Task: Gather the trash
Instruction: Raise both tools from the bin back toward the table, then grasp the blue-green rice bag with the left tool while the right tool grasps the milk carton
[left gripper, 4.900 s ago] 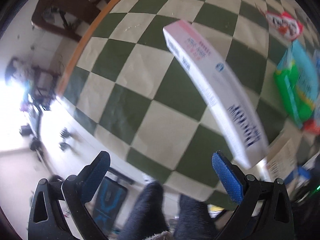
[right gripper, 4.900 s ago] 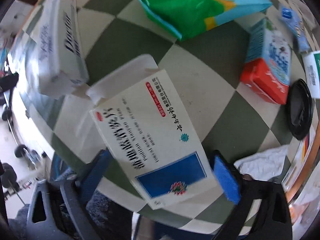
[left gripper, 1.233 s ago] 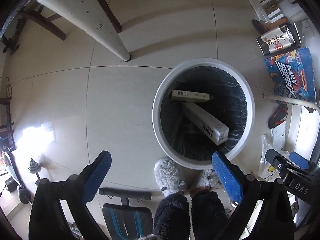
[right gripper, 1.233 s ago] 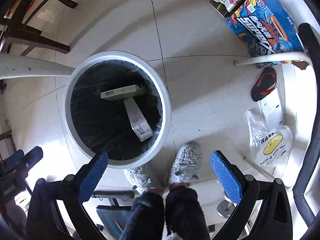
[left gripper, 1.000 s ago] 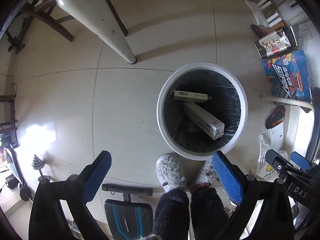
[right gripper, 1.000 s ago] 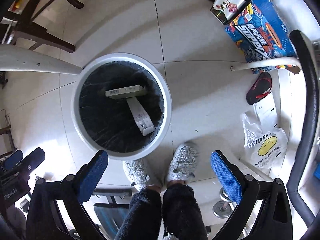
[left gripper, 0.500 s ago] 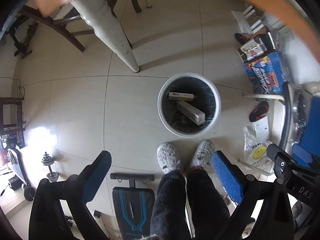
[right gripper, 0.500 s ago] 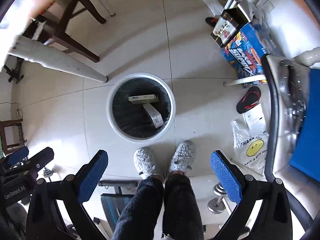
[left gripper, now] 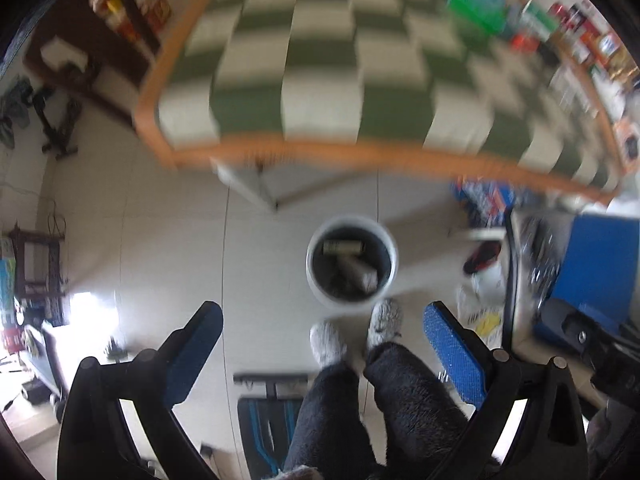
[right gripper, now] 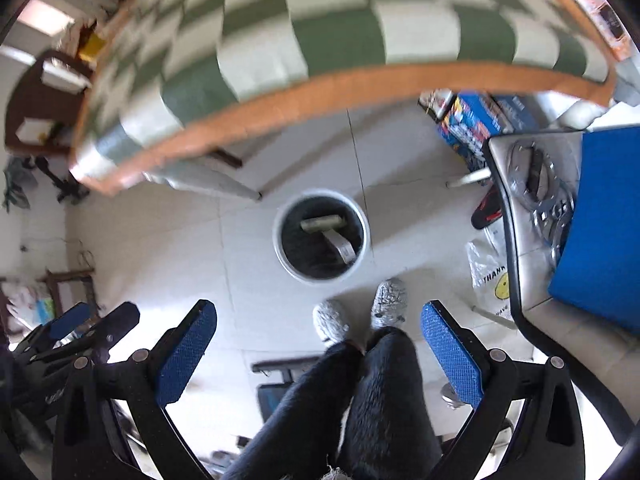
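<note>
A white round trash bin (left gripper: pixel 316 276) with a black liner stands on the floor below the table; it also shows in the right wrist view (right gripper: pixel 280 256). Two long white boxes (left gripper: pixel 344 246) (right gripper: pixel 340 246) lie inside it. My left gripper (left gripper: pixel 324 348) is open and empty, high above the floor. My right gripper (right gripper: pixel 318 342) is open and empty too. The green-and-white checked table (left gripper: pixel 320 80) (right gripper: pixel 320 40) fills the top of both views, with blurred packets (left gripper: pixel 476 0) at its far right.
The person's legs and grey slippers (left gripper: pixel 352 332) (right gripper: pixel 360 312) stand beside the bin. A blue chair (right gripper: pixel 600 220), a plastic bag (right gripper: pixel 488 276), a blue carton (right gripper: pixel 472 120) and a red slipper (left gripper: pixel 480 256) are at the right. A white table leg (right gripper: pixel 208 184) is left of the bin.
Both grippers have risen from above the bin; the bin looks smaller and the checked tabletop has come into view. Both boxes, held earlier, now lie in the bin.
</note>
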A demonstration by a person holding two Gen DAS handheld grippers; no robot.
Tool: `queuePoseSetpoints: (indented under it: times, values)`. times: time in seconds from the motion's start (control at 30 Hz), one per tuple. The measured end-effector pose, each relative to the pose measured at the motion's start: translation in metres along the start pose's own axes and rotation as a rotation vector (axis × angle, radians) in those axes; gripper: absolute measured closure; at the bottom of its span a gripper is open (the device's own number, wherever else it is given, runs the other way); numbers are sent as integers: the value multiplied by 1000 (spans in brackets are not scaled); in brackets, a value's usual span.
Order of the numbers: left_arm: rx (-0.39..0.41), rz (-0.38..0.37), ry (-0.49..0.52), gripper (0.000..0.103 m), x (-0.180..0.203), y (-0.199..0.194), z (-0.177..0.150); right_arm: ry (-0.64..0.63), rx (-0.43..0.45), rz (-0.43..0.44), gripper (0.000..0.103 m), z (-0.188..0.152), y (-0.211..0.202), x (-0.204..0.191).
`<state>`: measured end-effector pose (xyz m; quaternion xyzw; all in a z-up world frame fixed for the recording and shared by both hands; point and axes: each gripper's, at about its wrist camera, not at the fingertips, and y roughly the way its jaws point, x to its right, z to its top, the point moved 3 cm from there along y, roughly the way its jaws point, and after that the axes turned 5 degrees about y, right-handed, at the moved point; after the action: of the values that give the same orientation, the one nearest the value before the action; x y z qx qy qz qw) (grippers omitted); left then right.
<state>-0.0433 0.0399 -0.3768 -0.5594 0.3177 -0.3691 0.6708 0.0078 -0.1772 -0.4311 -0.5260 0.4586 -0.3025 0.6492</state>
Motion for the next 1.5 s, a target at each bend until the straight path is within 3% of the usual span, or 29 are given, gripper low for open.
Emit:
queuePoseSetpoints:
  times: [0.2,0.37,0.5,0.57,0.6,0.8,0.87,0.9,1.0,1.1,1.27,1.43,1.5]
  values:
    - [130,37,40,0,26,-45,105,71,123,54,0,75,-85,12]
    - [149,-2,44,1,51,-42,198,119,189,27,0,166,-123,42]
    - [105,-75,35,1,76,-23,276,125,186,18,0,244,-119,60]
    - [75,-100,41,3,95,-6,314,119,171,21,20,283,-111,67]
    - [58,-100,48,10,104,6,332,115,158,16,24,306,-105,70]
    - [-81,-107,109,27,147,86,408,99,72,8,24,411,-56,82]
    - [-126,-108,122,41,155,109,418,84,51,3,24,434,-42,81]
    - [-152,-113,124,54,157,120,420,77,42,-1,24,444,-36,80]
    - [-162,-208,86,80,156,125,423,63,12,6,24,467,-19,77]
    - [-144,-183,72,96,146,116,421,48,-22,16,24,480,-3,72]
    - [-121,-120,6,99,116,104,408,18,-62,21,24,490,20,58]
    - [-92,-89,-16,99,105,91,398,-43,-86,-38,25,493,41,42]
    - [-71,-76,-11,99,103,84,395,-63,-85,-54,42,491,45,38]
